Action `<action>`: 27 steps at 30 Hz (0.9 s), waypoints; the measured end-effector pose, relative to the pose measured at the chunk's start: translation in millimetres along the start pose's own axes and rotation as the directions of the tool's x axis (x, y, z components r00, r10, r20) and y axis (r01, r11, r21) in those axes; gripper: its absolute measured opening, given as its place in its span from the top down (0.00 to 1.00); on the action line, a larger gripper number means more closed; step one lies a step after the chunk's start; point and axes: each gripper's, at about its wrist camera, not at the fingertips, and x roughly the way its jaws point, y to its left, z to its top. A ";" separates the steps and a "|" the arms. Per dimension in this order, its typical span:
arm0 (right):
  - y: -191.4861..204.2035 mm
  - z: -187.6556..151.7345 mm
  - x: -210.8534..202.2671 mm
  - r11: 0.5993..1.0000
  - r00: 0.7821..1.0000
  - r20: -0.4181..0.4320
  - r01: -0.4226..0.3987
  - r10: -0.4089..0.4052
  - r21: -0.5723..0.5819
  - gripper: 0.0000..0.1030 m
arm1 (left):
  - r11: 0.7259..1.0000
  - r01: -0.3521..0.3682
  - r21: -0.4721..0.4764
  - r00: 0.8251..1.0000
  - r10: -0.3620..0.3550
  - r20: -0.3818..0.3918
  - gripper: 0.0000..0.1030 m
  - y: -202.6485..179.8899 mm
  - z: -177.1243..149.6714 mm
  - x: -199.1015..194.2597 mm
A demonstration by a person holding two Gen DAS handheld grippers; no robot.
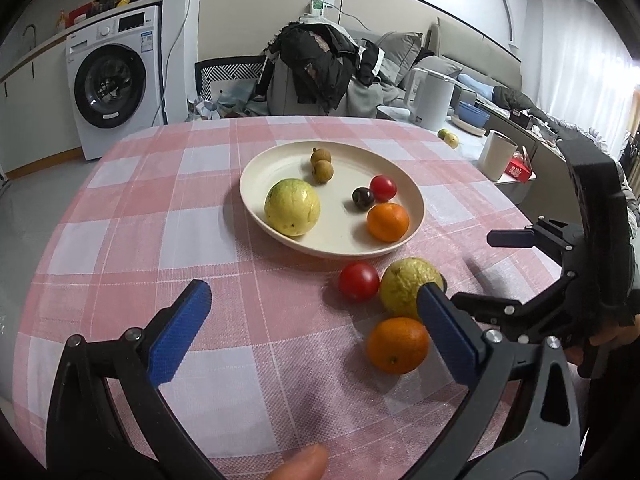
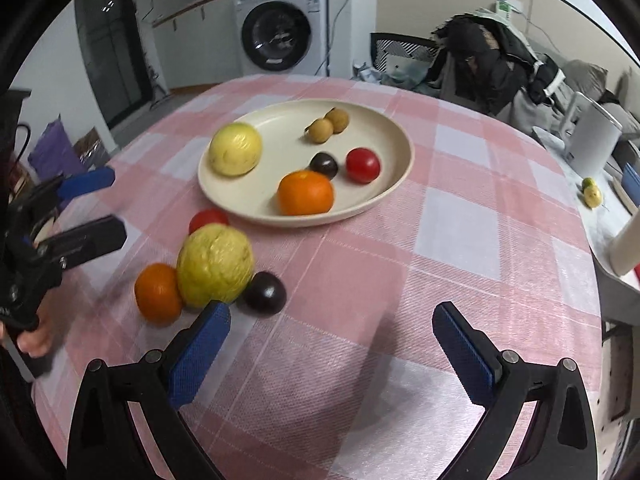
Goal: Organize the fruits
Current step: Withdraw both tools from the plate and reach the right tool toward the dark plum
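Observation:
A cream plate [image 1: 416,204] [image 2: 400,136] on the pink checked tablecloth holds a yellow guava [image 1: 292,207] [image 2: 235,149], two longans [image 1: 321,164] [image 2: 328,124], a red tomato [image 1: 383,188] [image 2: 363,165], a dark plum [image 1: 363,198] [image 2: 324,164] and an orange [image 1: 388,222] [image 2: 306,193]. On the cloth in front of the plate lie a tomato [image 1: 359,281] [image 2: 208,220], a guava [image 1: 406,286] [image 2: 215,264], an orange [image 1: 397,345] [image 2: 158,293] and a dark plum [image 2: 265,293]. My left gripper [image 1: 316,328] is open and empty beside them. My right gripper [image 2: 330,344] is open and empty, just right of the plum.
A white kettle [image 1: 430,98] [image 2: 596,144], a white cup [image 1: 497,155] and small fruits [image 1: 448,137] [image 2: 592,192] stand on a side counter to the right. A chair draped with clothes [image 1: 316,64] stands behind the table. A washing machine [image 1: 116,80] is at the back left.

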 end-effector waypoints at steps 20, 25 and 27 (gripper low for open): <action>12.1 0.2 24.4 0.999 0.997 -0.052 0.049 -0.050 -0.008 0.00 | 0.999 -0.015 0.029 0.999 0.016 -0.037 0.01 -2.6 -1.6 6.0; 17.6 1.1 24.8 0.999 0.998 -0.037 0.052 -0.053 -0.016 0.01 | 0.999 -0.018 0.032 0.999 0.019 -0.040 0.01 -3.3 -1.1 5.5; 18.4 1.2 24.8 0.999 0.998 -0.032 0.047 -0.047 -0.018 0.01 | 0.999 -0.018 0.031 0.999 0.020 -0.041 0.01 -3.3 -1.2 5.2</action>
